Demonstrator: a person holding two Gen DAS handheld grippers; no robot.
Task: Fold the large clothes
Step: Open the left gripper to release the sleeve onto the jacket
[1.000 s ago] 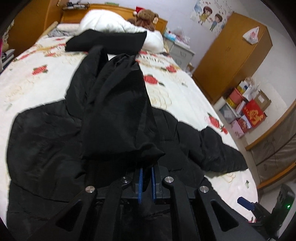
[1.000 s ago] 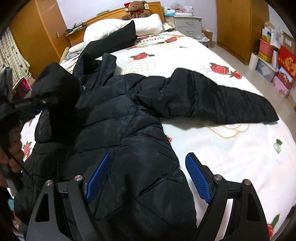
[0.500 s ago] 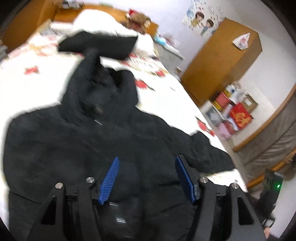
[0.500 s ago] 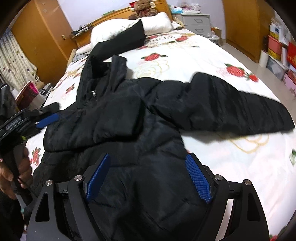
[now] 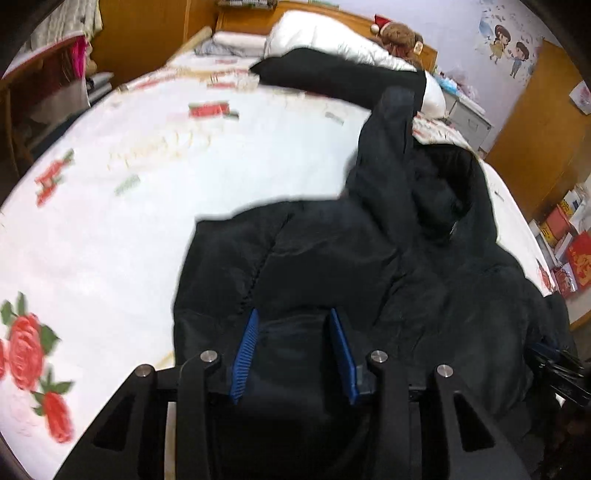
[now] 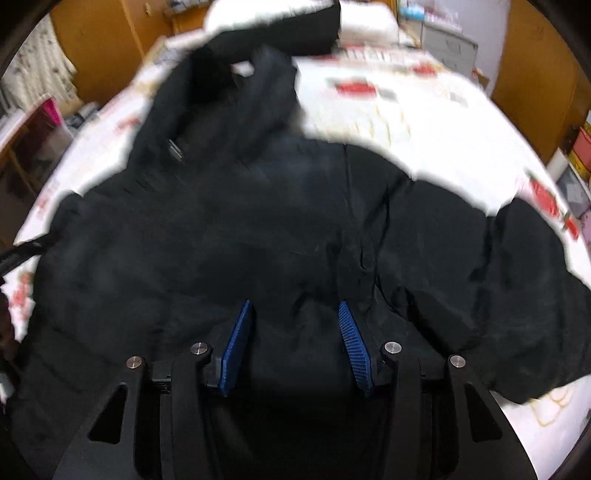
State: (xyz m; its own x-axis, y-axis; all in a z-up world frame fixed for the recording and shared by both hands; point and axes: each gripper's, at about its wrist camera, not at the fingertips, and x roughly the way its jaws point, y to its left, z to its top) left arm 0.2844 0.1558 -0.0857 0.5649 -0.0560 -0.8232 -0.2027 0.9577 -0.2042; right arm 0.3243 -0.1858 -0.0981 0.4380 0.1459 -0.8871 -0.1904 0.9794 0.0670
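Left wrist view first. Bed sheet (image 5: pixel 155 206), white w/ red roses, fills the left side, bare of clothing there. Black jacket (image 5: pixel 369 258) lies flat on the bed from centre to right; one sleeve (image 5: pixel 229 266) is folded in over the body, its outer edge just left of my left gripper (image 5: pixel 293 352). Hood (image 5: pixel 443 184) lies further up, right of centre, w/ a 2nd dark garment (image 5: pixel 332 74) beyond it near the white pillow (image 5: pixel 332 33). My left gripper points down at the jacket's lower part, jaws part-open and closing; black fabric sits between the blue pads (image 5: pixel 243 354), but I can't tell if the pads press on it yet. Far right edge: the other tool is just visible, blurred.

Right wrist view, blurred. Jacket (image 6: pixel 258 221) spreads across nearly the whole frame, hood (image 6: pixel 207 110) up left, other sleeve (image 6: pixel 517 277) stretched out to the right over the sheet (image 6: pixel 424 110). My right gripper (image 6: pixel 295 332) is right over the jacket's body, near the hem side, approx. mid-width. Jaws about halfway and closing, fabric bunched between the pads (image 6: pixel 351 339); grip not clear, so can't say it has hold of it.
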